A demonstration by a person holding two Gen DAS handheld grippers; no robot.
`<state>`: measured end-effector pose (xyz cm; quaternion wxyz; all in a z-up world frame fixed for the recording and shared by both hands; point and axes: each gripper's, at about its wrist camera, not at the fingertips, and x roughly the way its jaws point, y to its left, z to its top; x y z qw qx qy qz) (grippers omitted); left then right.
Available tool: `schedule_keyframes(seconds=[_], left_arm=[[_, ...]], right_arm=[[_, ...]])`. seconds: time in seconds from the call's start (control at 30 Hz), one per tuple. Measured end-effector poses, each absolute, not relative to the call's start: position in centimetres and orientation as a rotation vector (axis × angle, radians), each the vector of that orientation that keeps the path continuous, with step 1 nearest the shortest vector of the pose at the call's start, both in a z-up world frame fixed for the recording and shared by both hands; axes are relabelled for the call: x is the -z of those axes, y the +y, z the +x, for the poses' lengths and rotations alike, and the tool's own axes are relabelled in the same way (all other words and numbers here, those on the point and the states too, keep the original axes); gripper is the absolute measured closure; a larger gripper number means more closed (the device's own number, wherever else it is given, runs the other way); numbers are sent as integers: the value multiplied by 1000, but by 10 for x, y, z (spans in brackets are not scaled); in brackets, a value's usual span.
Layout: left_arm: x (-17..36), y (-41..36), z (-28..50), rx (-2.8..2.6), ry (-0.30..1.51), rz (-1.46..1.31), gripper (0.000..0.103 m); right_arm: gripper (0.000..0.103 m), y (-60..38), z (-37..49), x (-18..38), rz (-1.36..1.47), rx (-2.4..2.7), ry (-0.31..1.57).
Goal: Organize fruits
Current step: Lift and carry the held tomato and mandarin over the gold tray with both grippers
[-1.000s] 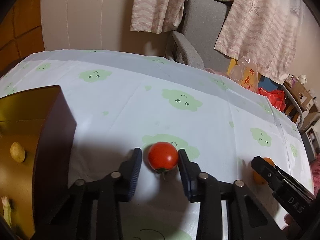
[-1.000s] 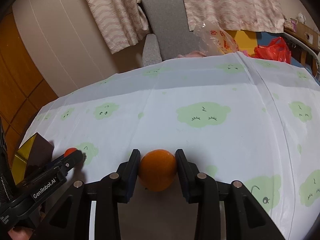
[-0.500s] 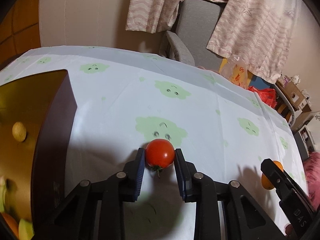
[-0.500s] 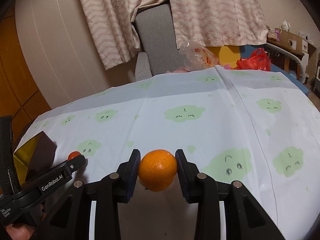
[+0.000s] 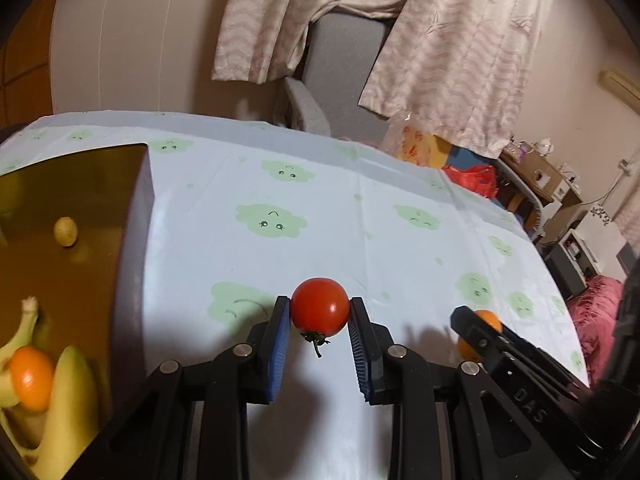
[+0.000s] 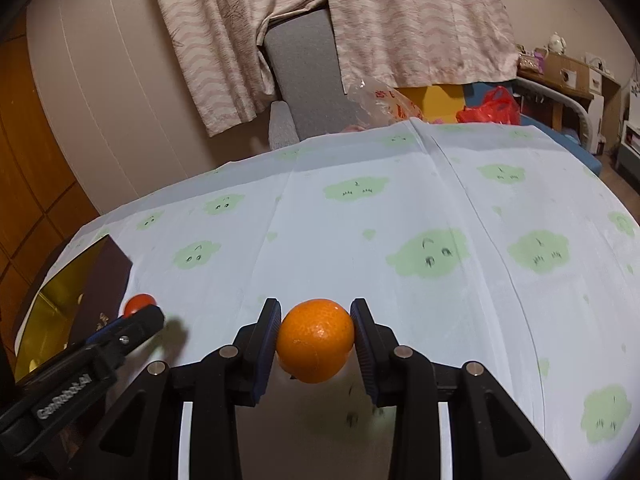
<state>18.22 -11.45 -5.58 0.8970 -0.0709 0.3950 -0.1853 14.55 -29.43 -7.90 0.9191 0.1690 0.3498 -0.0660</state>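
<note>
Left claw clamps a glossy round tomato; right claw clamps a dimpled orange; gold-lined box holds bananas.

The left gripper is seen at lower centre of its view, clamped on a tomato. The right gripper is likewise placed at lower centre, clamped on an orange.

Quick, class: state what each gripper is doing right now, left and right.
Left gripper: closed on the tomato.
Right gripper: closed on the orange.
</note>
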Motion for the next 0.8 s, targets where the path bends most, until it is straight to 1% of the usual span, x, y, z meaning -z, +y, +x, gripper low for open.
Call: schedule_keyframes(seconds=[0.53, 0.8], left_arm=[[6, -52, 112, 424, 691, -151, 74], [-5, -11, 95, 375, 659, -174, 74]], right_arm=[[66, -248, 108, 49, 289, 91, 675], [66, -220, 100, 35, 242, 49, 655]])
